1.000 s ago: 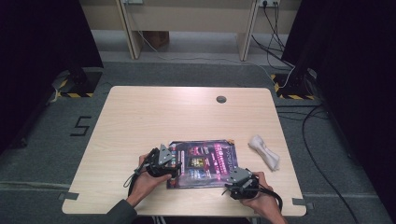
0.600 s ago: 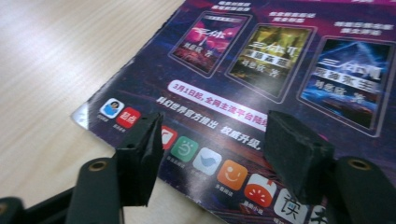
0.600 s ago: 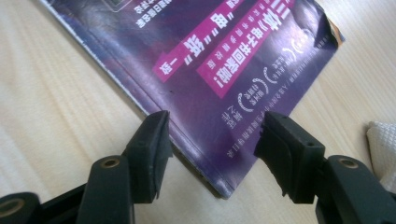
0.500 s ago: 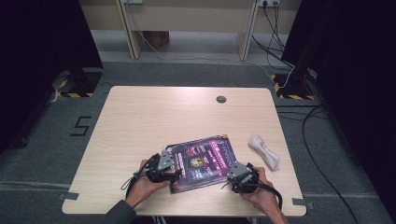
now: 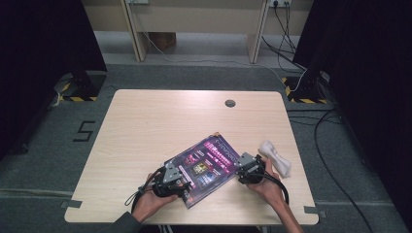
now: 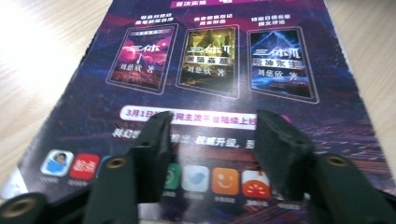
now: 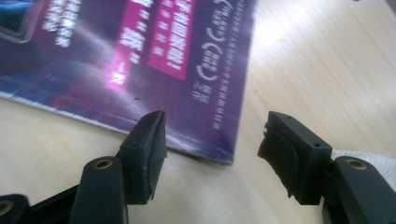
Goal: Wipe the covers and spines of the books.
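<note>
A purple magazine [image 5: 206,164] lies skewed on the wooden table [image 5: 160,121], near its front edge. My left gripper [image 5: 181,182] rests on the magazine's near-left end. In the left gripper view its jaws [image 6: 212,135] stand apart over the printed cover [image 6: 205,60]; they have just been closing, and nothing is pinched between them. My right gripper [image 5: 239,168] is at the magazine's right corner. In the right gripper view its jaws [image 7: 212,140] are open and have just been opening, with the cover's corner [image 7: 154,60] just ahead of the gap and untouched.
A crumpled white cloth [image 5: 275,156] lies on the table just right of my right hand, and its edge [image 7: 373,161] is behind the right jaw. A round cable hole [image 5: 230,103] sits near the far edge. Cables run over the floor to the right.
The magazine has swung counter-clockwise from square to skewed, its right end now farther away. My right gripper moved right and away with that corner. The left hand stayed put.
</note>
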`<state>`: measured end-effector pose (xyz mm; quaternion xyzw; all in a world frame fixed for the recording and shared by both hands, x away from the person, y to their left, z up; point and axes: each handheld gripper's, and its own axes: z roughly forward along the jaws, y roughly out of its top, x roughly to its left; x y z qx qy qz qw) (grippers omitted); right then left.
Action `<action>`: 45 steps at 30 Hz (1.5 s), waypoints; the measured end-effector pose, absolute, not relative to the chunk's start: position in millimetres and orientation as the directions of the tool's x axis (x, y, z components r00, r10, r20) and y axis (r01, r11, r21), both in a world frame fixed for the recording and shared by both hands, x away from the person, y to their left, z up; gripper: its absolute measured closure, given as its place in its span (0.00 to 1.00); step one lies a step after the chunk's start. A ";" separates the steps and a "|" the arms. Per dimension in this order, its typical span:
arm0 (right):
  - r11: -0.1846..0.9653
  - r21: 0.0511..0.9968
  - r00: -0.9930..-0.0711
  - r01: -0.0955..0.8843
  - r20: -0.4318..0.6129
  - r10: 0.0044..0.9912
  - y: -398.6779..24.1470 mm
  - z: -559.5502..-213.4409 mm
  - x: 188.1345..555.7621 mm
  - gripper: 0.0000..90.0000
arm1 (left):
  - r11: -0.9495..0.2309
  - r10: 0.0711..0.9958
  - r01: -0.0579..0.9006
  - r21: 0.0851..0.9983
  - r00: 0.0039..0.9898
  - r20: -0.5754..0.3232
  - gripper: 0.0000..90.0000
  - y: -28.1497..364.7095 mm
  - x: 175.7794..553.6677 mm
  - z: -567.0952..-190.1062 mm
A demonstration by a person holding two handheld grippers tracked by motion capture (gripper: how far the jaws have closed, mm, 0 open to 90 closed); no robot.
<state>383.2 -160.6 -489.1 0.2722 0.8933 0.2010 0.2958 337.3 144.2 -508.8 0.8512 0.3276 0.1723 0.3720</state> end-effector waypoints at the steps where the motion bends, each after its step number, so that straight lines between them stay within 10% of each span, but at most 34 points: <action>1: 0.765 0.526 -0.670 0.371 -0.418 0.613 -160.6 -488.6 383.8 0.44 | -0.518 0.685 0.432 0.739 0.727 0.055 0.41 144.5 339.0 -507.8; 19: 0.507 0.684 -0.658 0.525 -0.052 0.751 -180.1 -491.5 362.7 0.41 | -0.372 0.761 0.505 0.779 0.646 -0.055 0.28 185.9 379.1 -513.7; 45: 0.444 0.680 -0.658 0.584 0.076 0.750 -168.3 -502.8 368.8 0.38 | -0.416 0.746 0.553 0.722 0.662 -0.077 0.36 194.5 376.2 -510.4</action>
